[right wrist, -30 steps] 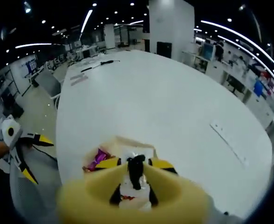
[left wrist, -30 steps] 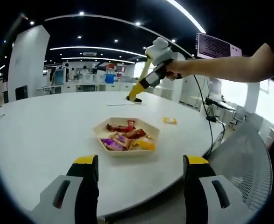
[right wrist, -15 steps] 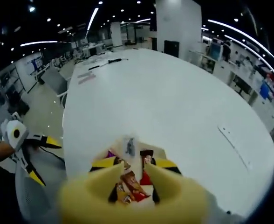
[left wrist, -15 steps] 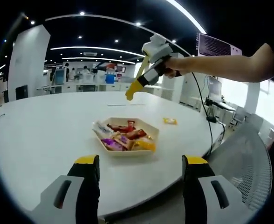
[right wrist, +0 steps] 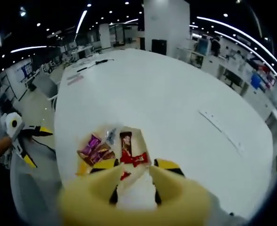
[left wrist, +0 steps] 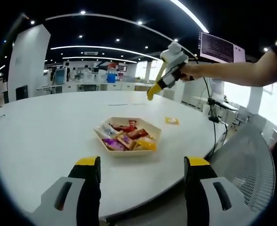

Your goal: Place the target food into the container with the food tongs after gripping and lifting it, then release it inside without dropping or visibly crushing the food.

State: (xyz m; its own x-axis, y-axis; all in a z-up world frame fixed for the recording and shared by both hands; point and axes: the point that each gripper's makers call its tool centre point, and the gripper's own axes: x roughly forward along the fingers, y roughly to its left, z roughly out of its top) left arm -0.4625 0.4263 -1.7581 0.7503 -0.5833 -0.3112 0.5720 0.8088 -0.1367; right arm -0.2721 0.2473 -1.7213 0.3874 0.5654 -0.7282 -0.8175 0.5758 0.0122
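A beige hexagonal tray point(left wrist: 129, 153) sits on the white table point(left wrist: 44, 122) and holds several wrapped snacks point(left wrist: 126, 136), among them a silvery packet point(left wrist: 102, 129). My left gripper point(left wrist: 142, 162) is open and bare, low at the table's near edge. My right gripper point(left wrist: 159, 82) hangs above and beyond the tray, carrying yellow tongs point(left wrist: 151, 92). In the right gripper view the tongs point(right wrist: 136, 172) stand open with nothing between them, just short of the tray point(right wrist: 137, 134). The silvery packet point(right wrist: 111, 135) lies among the snacks point(right wrist: 101, 150).
A small yellow packet point(left wrist: 172, 121) lies on the table right of the tray. A grey mesh chair point(left wrist: 251, 160) stands at the table's right edge. A thin white strip point(right wrist: 221, 129) lies further out on the table. My left gripper point(right wrist: 23, 141) is off the table's edge.
A second ago the tongs were shut on a dark-and-white packet over the tray. They opened, the packet now lies in the tray, and the right gripper has risen and drawn away.
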